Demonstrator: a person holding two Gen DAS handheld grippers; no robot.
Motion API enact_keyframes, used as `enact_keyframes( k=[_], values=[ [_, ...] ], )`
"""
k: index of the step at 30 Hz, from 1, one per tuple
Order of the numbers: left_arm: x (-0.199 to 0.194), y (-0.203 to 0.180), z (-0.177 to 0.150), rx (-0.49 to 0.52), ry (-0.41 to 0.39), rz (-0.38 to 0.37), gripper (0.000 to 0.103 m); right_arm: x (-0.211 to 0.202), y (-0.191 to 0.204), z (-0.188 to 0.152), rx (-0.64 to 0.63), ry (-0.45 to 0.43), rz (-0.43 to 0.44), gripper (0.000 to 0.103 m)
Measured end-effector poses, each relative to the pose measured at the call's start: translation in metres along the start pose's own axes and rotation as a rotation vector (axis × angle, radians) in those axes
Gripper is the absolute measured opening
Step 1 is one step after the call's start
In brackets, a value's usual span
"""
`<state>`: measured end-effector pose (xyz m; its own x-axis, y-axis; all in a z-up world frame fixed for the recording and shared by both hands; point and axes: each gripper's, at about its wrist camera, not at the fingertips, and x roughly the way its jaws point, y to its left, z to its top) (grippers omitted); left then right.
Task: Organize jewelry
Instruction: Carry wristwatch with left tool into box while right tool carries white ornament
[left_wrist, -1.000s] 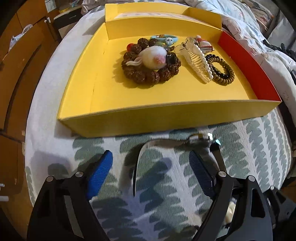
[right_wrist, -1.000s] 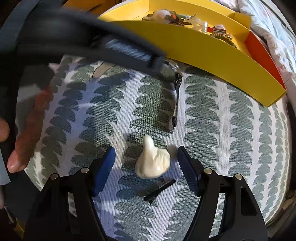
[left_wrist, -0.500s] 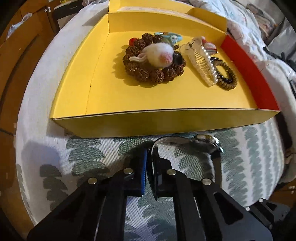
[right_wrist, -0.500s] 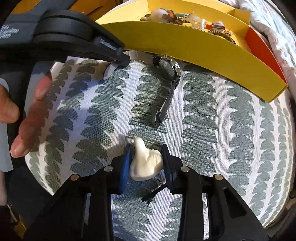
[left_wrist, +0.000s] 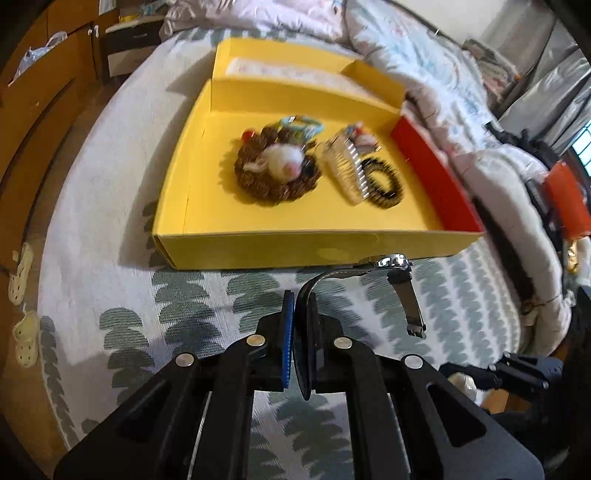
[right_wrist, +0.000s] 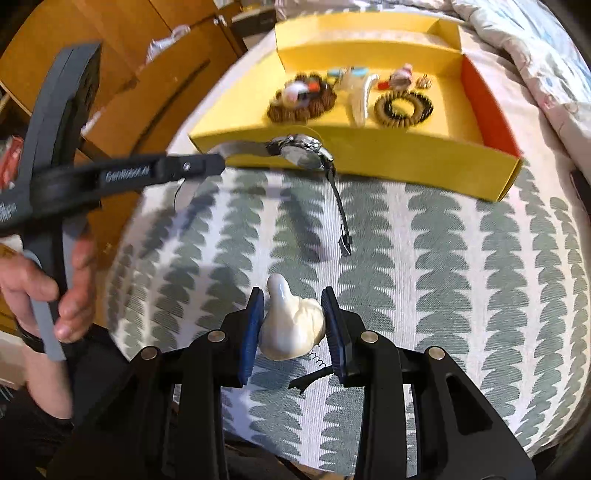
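Observation:
My left gripper (left_wrist: 300, 306) is shut on the strap of a silver wristwatch (left_wrist: 393, 263) and holds it lifted just in front of the yellow box (left_wrist: 280, 249). The watch (right_wrist: 299, 149) hangs from the left gripper (right_wrist: 218, 164) in the right wrist view too, its free strap dangling. My right gripper (right_wrist: 293, 314) is shut on a cream duck-shaped hair clip (right_wrist: 290, 325) above the leaf-patterned cloth (right_wrist: 443, 258). The box (right_wrist: 406, 162) holds a brown bead bracelet (left_wrist: 275, 173), a clear comb clip (left_wrist: 347, 171) and a dark coil hair tie (left_wrist: 382, 182).
The box's right wall is red (left_wrist: 436, 177). A rumpled quilt (left_wrist: 461, 110) lies behind and right of the box. Wooden furniture (right_wrist: 110, 55) stands to the left. A small black clip (right_wrist: 314, 378) with a spring lies on the cloth under my right gripper.
My left gripper shut on the watch strap and lifted the watch off the cloth. My right gripper shut on the duck clip and raised it slightly.

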<state>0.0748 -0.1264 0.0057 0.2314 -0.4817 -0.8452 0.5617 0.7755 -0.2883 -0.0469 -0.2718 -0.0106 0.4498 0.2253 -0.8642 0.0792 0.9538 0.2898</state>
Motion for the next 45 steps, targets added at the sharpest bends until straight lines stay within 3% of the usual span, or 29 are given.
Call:
enact_keyframes(
  k=[6, 13, 17, 24, 30, 34, 45],
  values=[
    [-0.04, -0.004, 0.014, -0.006, -0.102, -0.068, 0.007, -0.035, 0.003, 0.033, 0.033, -0.093, 0.052, 0.033],
    [-0.045, -0.004, 0.055, -0.038, -0.15, -0.029, 0.007, -0.062, -0.009, 0.102, 0.063, -0.191, 0.034, 0.033],
    [-0.033, 0.001, 0.081, -0.056, -0.159, 0.025, 0.007, -0.038, -0.027, 0.154, 0.098, -0.186, 0.031, 0.033],
    [0.015, 0.009, 0.132, -0.043, -0.154, 0.107, 0.008, 0.022, -0.062, 0.21, 0.121, -0.134, -0.047, 0.033],
    [0.056, 0.024, 0.156, -0.064, -0.105, 0.117, 0.008, 0.059, -0.092, 0.234, 0.153, -0.086, -0.068, 0.034],
    [0.075, 0.033, 0.165, -0.092, -0.08, 0.08, 0.008, 0.073, -0.102, 0.246, 0.16, -0.07, -0.07, 0.034],
    [0.095, 0.041, 0.157, -0.094, -0.011, 0.084, 0.01, 0.1, -0.108, 0.251, 0.164, -0.017, -0.117, 0.038]
  ],
)
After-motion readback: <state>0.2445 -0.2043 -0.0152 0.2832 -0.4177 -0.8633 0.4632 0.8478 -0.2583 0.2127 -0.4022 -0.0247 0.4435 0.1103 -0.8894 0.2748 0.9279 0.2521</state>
